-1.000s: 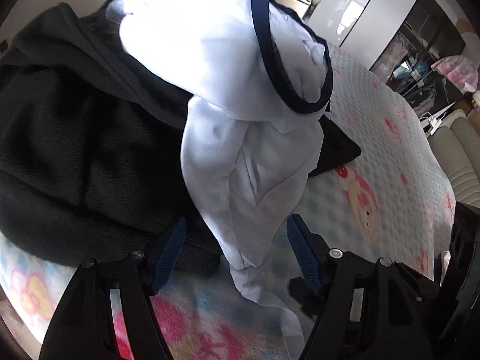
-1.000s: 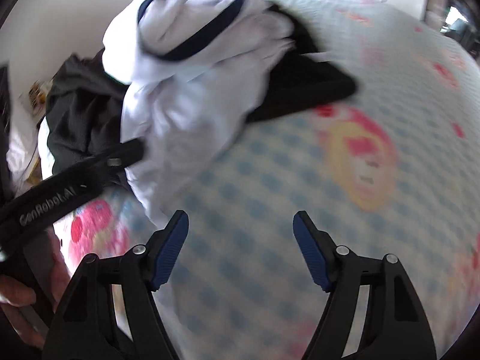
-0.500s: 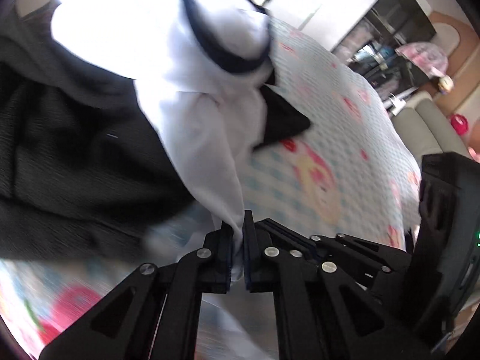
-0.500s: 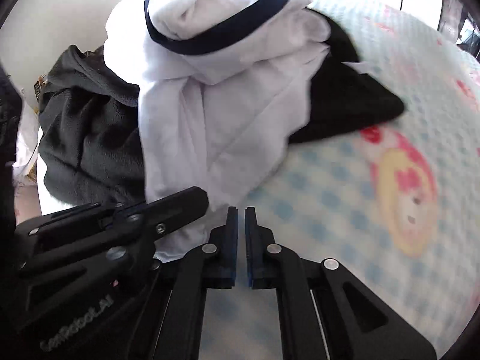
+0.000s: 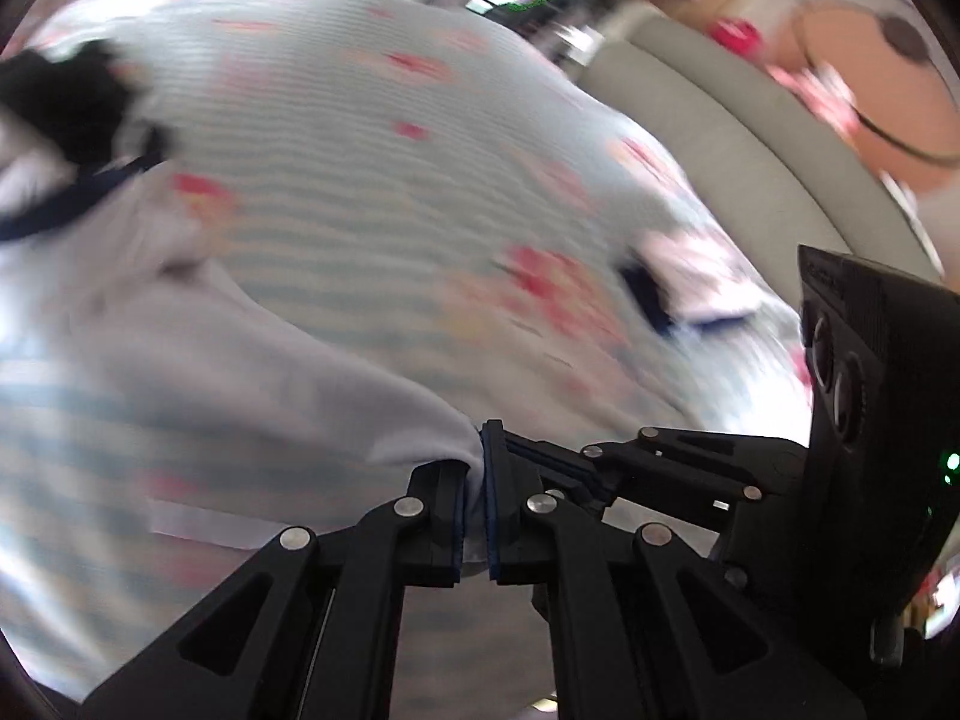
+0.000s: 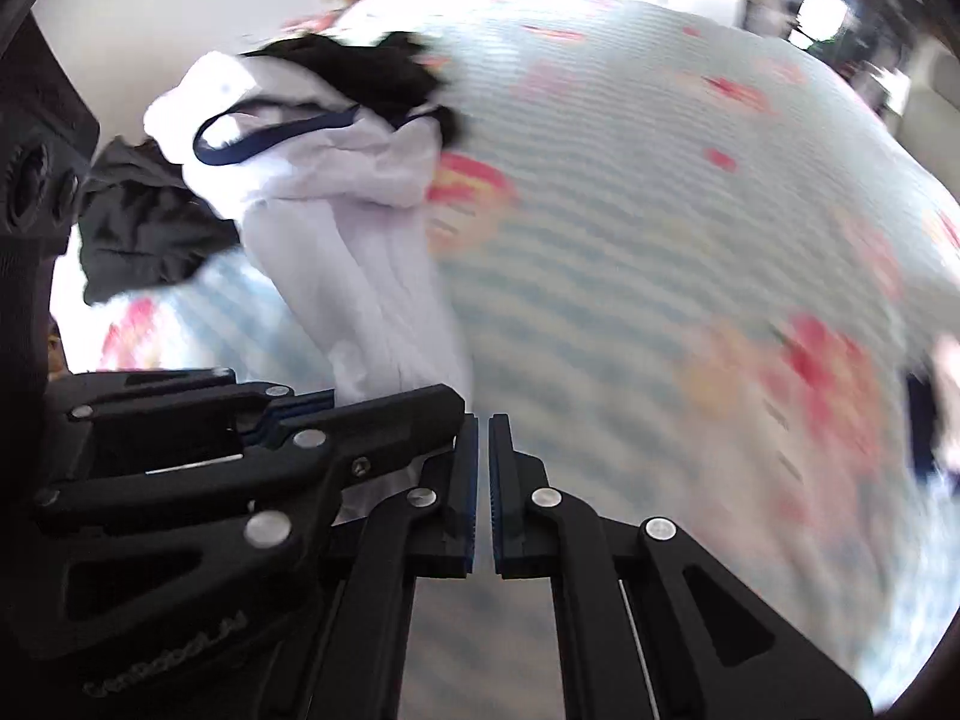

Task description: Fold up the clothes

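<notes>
A: What is seen, from the largest thing down?

B: Most of both views is filled by a bed (image 6: 660, 228), which is covered by a pale blue checked sheet printed with pink and red cartoon figures. Much of it is blurred. A grey padded headboard (image 5: 720, 138) is seen beyond it in the left wrist view.

A: And where is the clothing found?

B: A white garment (image 6: 372, 276) with navy trim is stretched from a heap at the far corner of the bed towards the grippers. Dark clothes (image 6: 138, 228) are piled beside and behind it, and a black piece (image 6: 372, 72) is lying at the top of the heap. A small white and navy item (image 5: 684, 294) is seen well apart on the sheet; it cannot be told what it is.

A: How are the tools held?

B: The left gripper (image 5: 474, 504) is closed tight, and a bunched edge of the white garment (image 5: 240, 372) is pinched between its jaws. The right gripper (image 6: 480, 492) is drawn together to a thin slit just beside the left one. Whether cloth is caught in it cannot be told.
</notes>
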A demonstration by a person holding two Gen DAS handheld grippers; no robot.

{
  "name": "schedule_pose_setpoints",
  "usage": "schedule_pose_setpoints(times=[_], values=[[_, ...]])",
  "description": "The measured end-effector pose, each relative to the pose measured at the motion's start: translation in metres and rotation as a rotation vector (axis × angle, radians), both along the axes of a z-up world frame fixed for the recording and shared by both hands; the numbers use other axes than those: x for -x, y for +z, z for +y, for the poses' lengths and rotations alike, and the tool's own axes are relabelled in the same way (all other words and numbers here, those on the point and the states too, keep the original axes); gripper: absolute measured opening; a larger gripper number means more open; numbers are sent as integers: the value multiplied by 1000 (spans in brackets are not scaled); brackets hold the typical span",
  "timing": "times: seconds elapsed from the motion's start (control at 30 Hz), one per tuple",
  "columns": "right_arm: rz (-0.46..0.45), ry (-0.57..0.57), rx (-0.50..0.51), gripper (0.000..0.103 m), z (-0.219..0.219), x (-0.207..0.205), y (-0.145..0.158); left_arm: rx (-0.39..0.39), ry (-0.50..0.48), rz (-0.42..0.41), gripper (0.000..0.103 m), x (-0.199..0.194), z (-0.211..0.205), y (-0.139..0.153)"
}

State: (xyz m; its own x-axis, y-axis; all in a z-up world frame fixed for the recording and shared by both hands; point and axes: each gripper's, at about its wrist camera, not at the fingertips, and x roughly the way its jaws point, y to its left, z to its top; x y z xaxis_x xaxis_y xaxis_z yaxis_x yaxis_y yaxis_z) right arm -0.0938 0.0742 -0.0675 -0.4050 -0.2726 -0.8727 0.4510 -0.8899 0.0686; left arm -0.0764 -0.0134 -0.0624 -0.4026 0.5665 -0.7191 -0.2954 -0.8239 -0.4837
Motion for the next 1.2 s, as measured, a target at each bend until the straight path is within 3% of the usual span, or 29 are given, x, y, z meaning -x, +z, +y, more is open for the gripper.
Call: schedule_pose_setpoints(times=[0.17,0.27,0.3,0.33,0.43,0.57,0.67,0.73,0.83,0.93,1.0,1.07,1.1,1.13,1.2], values=[[-5,-200,-28,3,106,-34,8,-17,-164,0,5,-25,101,7],[-17,-323,-11,3,157,-52,12,1,-213,7,5,-37,145,10],[-25,-344,-4,3,168,-54,11,12,-212,1,6,-39,151,9],[-34,-362,4,3,177,-56,9,22,-210,-4,15,-42,158,8],[-54,-407,24,3,202,-63,1,42,-90,6,44,-41,118,9],[-41,-414,48,3,207,-62,-1,67,85,22,44,-40,57,11],[-20,-358,68,4,195,-51,-2,86,216,34,44,-39,12,13],[-15,-293,87,14,173,-39,1,98,304,42,43,-38,-18,14],[-38,-175,179,31,130,-14,4,120,354,-6,43,-17,-44,-1],[-79,-131,177,31,88,12,-6,112,338,-74,54,2,-53,-19],[-106,-112,171,31,60,29,-17,129,324,-92,56,6,-50,-29],[-125,-115,162,31,49,38,-28,205,337,-95,49,3,-46,-37],[-135,-123,142,31,45,41,-34,265,353,-96,23,0,-45,-39],[-144,-131,122,31,42,44,-41,324,368,-96,8,-3,-43,-42],[-130,-155,73,31,47,40,-46,324,384,-95,8,-12,-49,-40]])
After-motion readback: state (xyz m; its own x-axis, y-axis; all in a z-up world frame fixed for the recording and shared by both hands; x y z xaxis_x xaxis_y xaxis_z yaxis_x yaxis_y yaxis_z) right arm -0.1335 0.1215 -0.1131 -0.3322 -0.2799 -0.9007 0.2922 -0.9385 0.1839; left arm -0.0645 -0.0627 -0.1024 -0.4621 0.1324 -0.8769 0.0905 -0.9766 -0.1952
